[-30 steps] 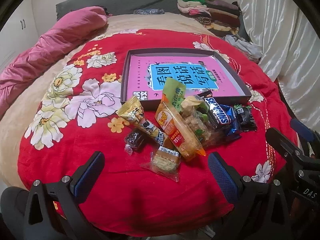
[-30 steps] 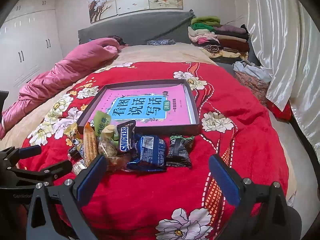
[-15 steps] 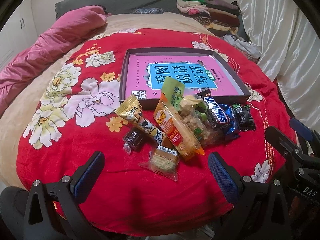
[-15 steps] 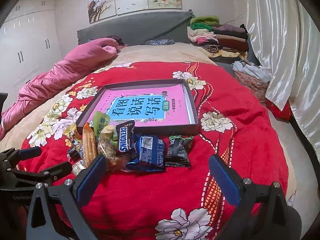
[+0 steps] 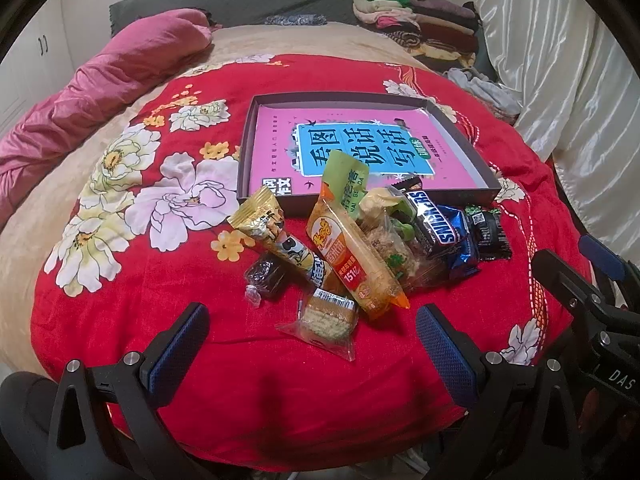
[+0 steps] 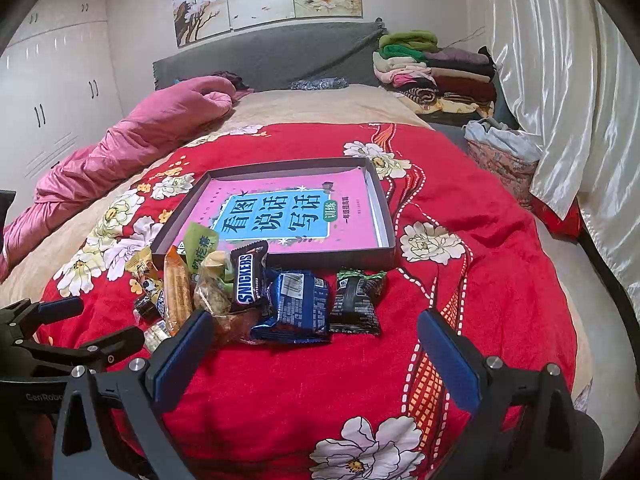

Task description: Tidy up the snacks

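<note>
A heap of wrapped snacks lies on the red flowered blanket just in front of a shallow dark box (image 5: 246,152) (image 6: 390,224) whose floor is a pink and blue book cover. The heap holds an orange cracker pack (image 5: 354,260), a gold bar (image 5: 276,236), a Snickers bar (image 5: 434,222) (image 6: 250,278), a blue packet (image 6: 298,306), a black-green packet (image 6: 356,300) and a clear-wrapped biscuit (image 5: 324,322). My left gripper (image 5: 312,346) hovers open just before the biscuit. My right gripper (image 6: 316,354) hangs open in front of the blue packet. Neither holds anything.
A pink quilt (image 6: 132,140) lies along the left of the bed. Folded clothes (image 6: 436,72) are stacked by the grey headboard. A white curtain (image 6: 560,92) hangs on the right, past the bed's edge. Each gripper shows at the edge of the other's view.
Both grippers have barely shifted; the views drift very slightly. The snacks and the box lie where they were.
</note>
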{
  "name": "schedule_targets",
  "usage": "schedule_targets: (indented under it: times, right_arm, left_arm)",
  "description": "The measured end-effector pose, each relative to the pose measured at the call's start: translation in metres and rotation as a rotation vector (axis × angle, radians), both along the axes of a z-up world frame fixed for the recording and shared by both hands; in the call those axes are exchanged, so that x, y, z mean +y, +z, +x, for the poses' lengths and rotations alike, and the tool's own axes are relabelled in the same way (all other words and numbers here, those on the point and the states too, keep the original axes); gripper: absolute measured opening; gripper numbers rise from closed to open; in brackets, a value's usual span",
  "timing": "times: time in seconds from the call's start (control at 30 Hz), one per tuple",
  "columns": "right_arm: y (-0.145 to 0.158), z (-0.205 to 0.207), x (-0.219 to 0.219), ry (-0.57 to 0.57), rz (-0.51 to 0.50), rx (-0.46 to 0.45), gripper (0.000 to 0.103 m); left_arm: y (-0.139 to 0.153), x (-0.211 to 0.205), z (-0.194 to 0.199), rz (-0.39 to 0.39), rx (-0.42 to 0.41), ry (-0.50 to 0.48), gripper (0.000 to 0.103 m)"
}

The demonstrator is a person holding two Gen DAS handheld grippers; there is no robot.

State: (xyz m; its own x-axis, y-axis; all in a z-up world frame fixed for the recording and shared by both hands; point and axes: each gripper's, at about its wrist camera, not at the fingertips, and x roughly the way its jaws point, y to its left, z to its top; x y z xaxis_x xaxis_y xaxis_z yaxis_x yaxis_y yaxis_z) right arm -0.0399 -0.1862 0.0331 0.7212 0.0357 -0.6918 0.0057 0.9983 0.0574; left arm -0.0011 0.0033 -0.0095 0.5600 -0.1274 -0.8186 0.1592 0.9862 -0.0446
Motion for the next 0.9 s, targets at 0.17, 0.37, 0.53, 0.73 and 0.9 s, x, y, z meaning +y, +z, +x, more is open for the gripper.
schedule_targets:
  times: [0.17, 0.37, 0.53, 0.73, 0.9]
  right_arm:
    - [0.001, 0.000, 0.000, 0.000, 0.000, 0.000, 0.103]
    - [0.000, 0.001, -0.001, -0.004, 0.000, 0.004, 0.103]
    - [-0.001, 0.001, -0.002, -0.011, 0.007, 0.006, 0.103]
    - [-0.007, 0.009, -0.012, -0.034, 0.043, 0.035, 0.103]
    - [-0.023, 0.025, -0.034, -0.088, 0.099, 0.099, 0.103]
  left_arm:
    - [-0.001, 0.000, 0.000, -0.001, 0.004, -0.003, 0.103]
    - [-0.008, 0.000, 0.001, -0.017, 0.031, -0.016, 0.103]
    - [-0.015, 0.006, 0.004, -0.032, 0.065, -0.027, 0.103]
    - [-0.034, 0.015, 0.013, -0.087, 0.148, -0.023, 0.102]
    - [-0.050, 0.012, 0.024, -0.087, 0.189, -0.042, 0.094]
